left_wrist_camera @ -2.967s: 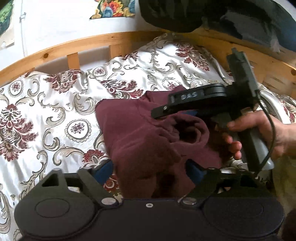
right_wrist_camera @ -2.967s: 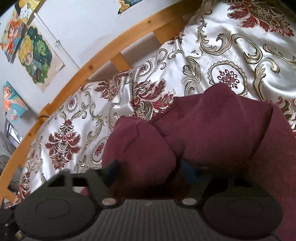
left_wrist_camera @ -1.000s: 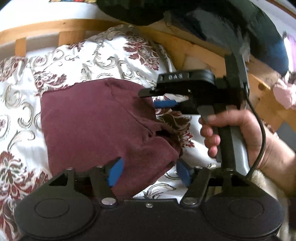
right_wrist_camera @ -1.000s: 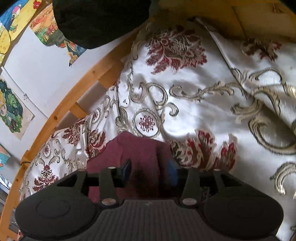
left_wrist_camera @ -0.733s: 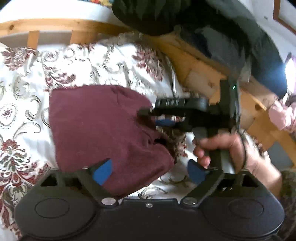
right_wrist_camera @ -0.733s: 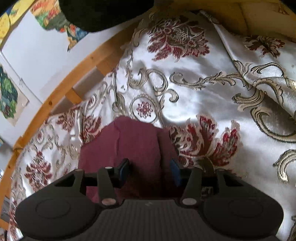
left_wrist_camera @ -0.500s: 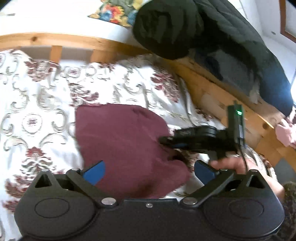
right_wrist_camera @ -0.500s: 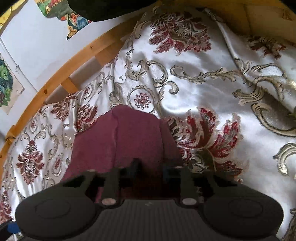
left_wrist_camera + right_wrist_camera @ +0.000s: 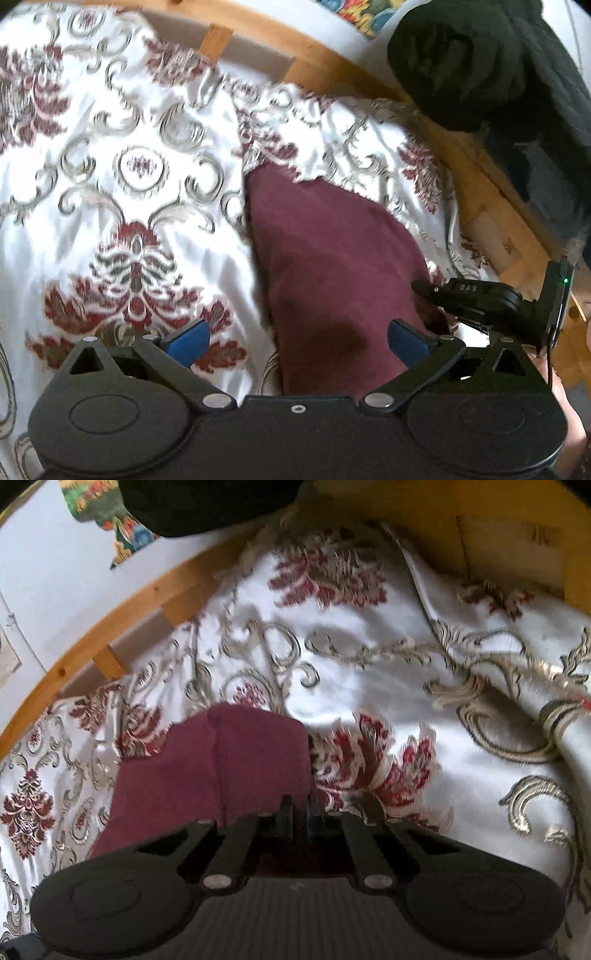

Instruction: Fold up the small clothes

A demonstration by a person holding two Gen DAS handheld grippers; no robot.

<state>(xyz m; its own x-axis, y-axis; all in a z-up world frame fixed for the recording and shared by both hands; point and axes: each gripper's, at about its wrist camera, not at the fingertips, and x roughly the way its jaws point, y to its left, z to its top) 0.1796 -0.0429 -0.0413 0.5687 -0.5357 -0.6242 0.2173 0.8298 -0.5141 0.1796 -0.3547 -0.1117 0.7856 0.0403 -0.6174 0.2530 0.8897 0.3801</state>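
A folded maroon garment (image 9: 332,258) lies on the patterned satin bedspread (image 9: 110,206); it also shows in the right wrist view (image 9: 221,760). My left gripper (image 9: 295,338) is open, its blue pads (image 9: 186,339) wide apart above the garment's near end, holding nothing. My right gripper (image 9: 297,810) is shut on the near edge of the garment. In the left wrist view the right gripper (image 9: 424,288) reaches in from the right and touches the garment's right edge.
A wooden bed rail (image 9: 332,74) curves along the far and right side. A dark padded jacket (image 9: 498,62) hangs over the rail at the top right. Posters (image 9: 96,513) hang on the white wall behind the bed.
My left gripper opened, let go of the garment and pulled back over it. My right gripper closed on the garment's near edge. The garment now lies folded and flat.
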